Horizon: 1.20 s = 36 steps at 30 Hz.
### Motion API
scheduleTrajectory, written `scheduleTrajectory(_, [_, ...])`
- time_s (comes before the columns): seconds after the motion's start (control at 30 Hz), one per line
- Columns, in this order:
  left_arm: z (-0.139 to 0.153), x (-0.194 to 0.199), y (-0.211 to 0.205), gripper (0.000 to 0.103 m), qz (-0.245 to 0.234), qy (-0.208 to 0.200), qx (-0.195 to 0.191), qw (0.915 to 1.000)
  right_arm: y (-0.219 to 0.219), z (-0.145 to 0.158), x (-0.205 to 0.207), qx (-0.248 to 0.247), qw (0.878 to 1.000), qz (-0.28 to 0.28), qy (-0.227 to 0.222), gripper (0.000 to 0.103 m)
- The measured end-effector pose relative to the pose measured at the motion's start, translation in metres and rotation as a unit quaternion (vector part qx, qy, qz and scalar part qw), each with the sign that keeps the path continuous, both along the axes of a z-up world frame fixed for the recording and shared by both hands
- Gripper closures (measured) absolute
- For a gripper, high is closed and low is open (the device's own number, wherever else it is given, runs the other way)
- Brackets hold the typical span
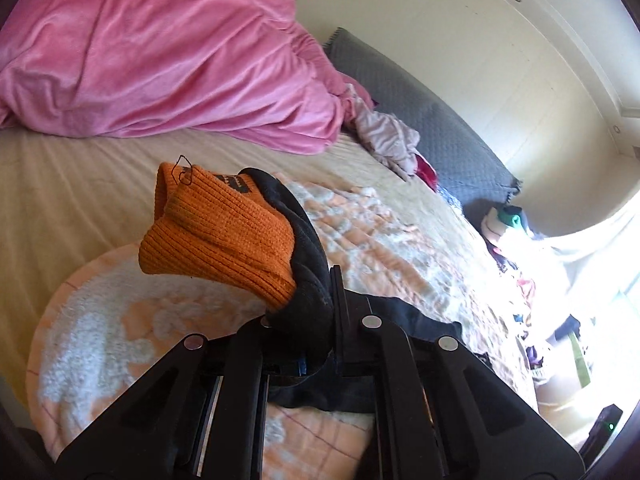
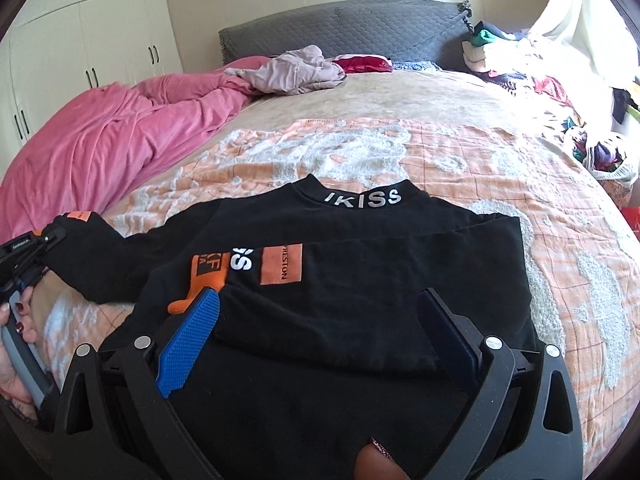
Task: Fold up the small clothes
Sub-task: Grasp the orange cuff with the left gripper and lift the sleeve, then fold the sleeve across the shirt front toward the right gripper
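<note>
We see the left gripper [image 1: 316, 300] clamped tight on the black sweatshirt's [image 2: 360, 280] sleeve end, its orange ribbed cuff [image 1: 224, 236] raised above the peach-and-white bedspread [image 2: 500, 152]. The right gripper [image 2: 320, 320] hovers over the sweatshirt's body, blue-padded jaws spread wide, nothing between them. The sweatshirt lies flat on the bed, collar toward the grey headboard [image 2: 340, 28]; pink blanket [image 2: 100, 140] heaped alongside

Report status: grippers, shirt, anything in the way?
Left gripper shut on orange cuff. Right gripper open over black shirt. Nothing in the way.
</note>
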<state>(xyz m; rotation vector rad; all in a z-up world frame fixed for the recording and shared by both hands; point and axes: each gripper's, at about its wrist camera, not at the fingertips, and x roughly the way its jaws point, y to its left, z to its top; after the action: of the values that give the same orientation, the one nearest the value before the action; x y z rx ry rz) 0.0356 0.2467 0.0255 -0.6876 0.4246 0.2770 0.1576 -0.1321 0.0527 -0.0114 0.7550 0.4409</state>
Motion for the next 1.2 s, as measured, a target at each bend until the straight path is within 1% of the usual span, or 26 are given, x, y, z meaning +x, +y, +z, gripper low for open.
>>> scheduleTrajectory(0.17, [0.012,0.010,-0.022,0.100,-0.033,-0.009,0.010,0.9994,-0.009,0.006,0.001,0.014,1.000,-0.010,-0.003,0.005])
scheduleTrajectory(0.37, [0.022,0.026,-0.051,0.100,-0.073,-0.018,0.013,0.9970,-0.020,0.014,0.003,0.026,0.999,-0.021,-0.008,0.005])
scheduleTrajectory(0.67, [0.029,0.051,-0.096,0.100,-0.130,-0.018,0.027,0.9910,-0.044,0.023,0.009,0.044,0.998,-0.047,-0.011,0.005])
scheduleTrajectory(0.73, [0.029,0.055,-0.106,0.100,-0.143,-0.012,0.039,0.9889,-0.050,0.024,0.010,0.047,0.997,-0.055,-0.010,0.005])
scheduleTrajectory(0.77, [0.028,0.058,-0.112,0.100,-0.137,-0.011,0.039,0.9897,-0.052,0.025,0.011,0.047,0.997,-0.059,-0.009,0.005])
scheduleTrajectory(0.83, [0.025,0.064,-0.124,0.100,-0.147,0.001,0.056,0.9875,-0.059,0.027,0.012,0.050,0.996,-0.067,-0.008,0.005])
scheduleTrajectory(0.97, [0.017,0.074,-0.145,0.100,-0.171,0.022,0.063,0.9830,-0.072,0.032,0.013,0.060,0.995,-0.084,-0.006,0.005])
scheduleTrajectory(1.07, [0.012,0.080,-0.160,0.100,-0.189,0.034,0.075,0.9785,-0.079,0.035,0.013,0.064,0.994,-0.093,-0.007,0.005])
scheduleTrajectory(1.2, [0.005,0.088,-0.182,0.100,-0.221,0.051,0.094,0.9694,-0.087,0.039,0.014,0.071,0.992,-0.101,-0.008,0.005])
